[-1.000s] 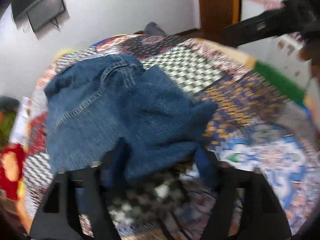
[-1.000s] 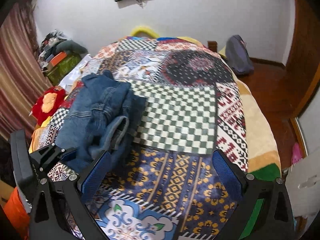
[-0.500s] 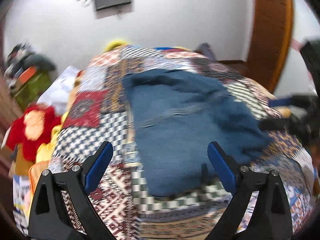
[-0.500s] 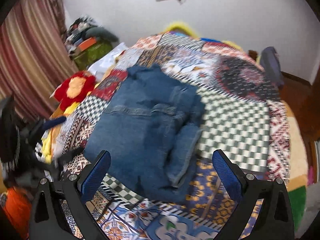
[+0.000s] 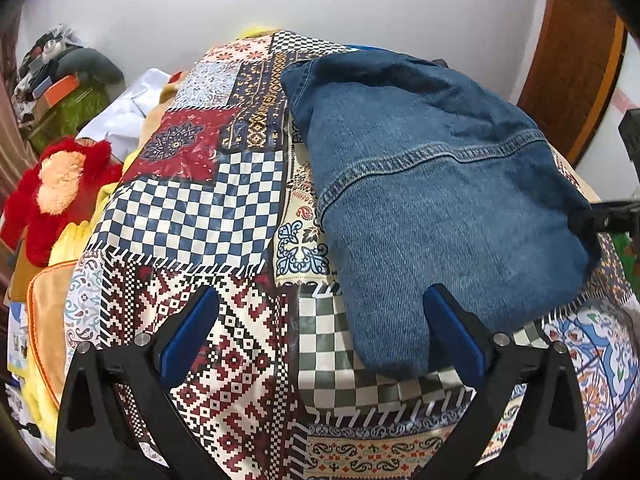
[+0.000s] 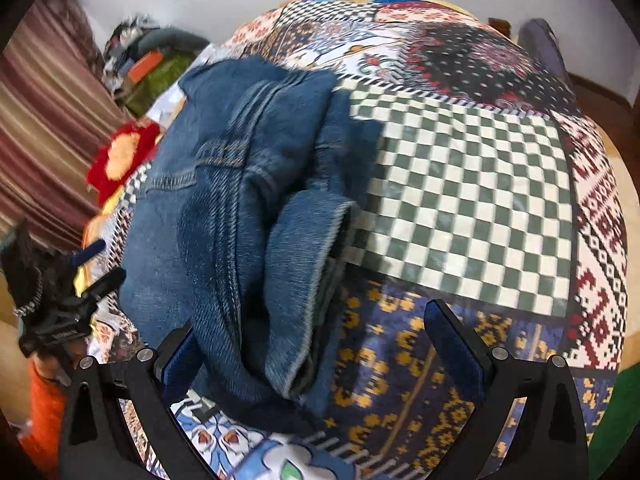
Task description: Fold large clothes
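Jaws of both grippers gape over the folded denim garment [image 5: 432,200], patchwork bedspread [image 5: 192,208] bare beside it.

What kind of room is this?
Most likely a bedroom in a home: a bed under a patchwork quilt, a red plush toy beside it, and a striped curtain. A denim garment lies on the quilt.
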A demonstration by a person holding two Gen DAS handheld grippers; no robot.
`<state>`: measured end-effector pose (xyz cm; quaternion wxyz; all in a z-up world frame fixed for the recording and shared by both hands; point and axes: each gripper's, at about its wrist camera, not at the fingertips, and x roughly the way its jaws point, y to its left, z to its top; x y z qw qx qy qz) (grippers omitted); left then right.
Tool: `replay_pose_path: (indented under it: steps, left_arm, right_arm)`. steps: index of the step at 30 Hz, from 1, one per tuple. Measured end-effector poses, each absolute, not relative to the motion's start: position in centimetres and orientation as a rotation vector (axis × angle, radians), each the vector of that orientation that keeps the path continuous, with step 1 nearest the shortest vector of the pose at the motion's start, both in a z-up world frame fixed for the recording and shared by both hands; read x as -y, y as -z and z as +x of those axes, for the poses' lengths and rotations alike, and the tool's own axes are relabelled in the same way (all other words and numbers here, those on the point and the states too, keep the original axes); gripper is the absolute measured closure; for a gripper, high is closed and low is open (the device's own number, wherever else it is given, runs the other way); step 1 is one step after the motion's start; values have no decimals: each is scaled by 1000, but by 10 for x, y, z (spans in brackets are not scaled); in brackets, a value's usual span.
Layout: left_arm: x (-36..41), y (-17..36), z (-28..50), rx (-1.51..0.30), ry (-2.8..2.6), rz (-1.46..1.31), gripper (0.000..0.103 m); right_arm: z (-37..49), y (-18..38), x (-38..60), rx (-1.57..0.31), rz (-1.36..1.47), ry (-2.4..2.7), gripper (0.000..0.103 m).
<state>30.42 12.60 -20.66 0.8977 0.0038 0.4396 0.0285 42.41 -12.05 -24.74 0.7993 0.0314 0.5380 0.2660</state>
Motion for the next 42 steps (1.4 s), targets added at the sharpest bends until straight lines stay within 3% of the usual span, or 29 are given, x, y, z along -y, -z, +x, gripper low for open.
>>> replay_pose_path:
  steps: [8, 18, 32, 42]
  left_arm:
    - [-137, 188, 297, -902, -145, 80, 0]
    - [-149, 159, 339, -846, -104, 40, 0]
    - [-140, 188, 443, -870, -80, -81, 0]
    - [-160, 206, 525, -932, -125, -115, 0]
  right_arm:
    - [407, 207, 126, -1014, -121, -481, 2]
    - [430, 173, 112, -969, -18, -560, 2]
    - [511, 210, 44, -1004, -121, -611, 2]
    - [562, 245, 63, -1081, 51, -677, 2]
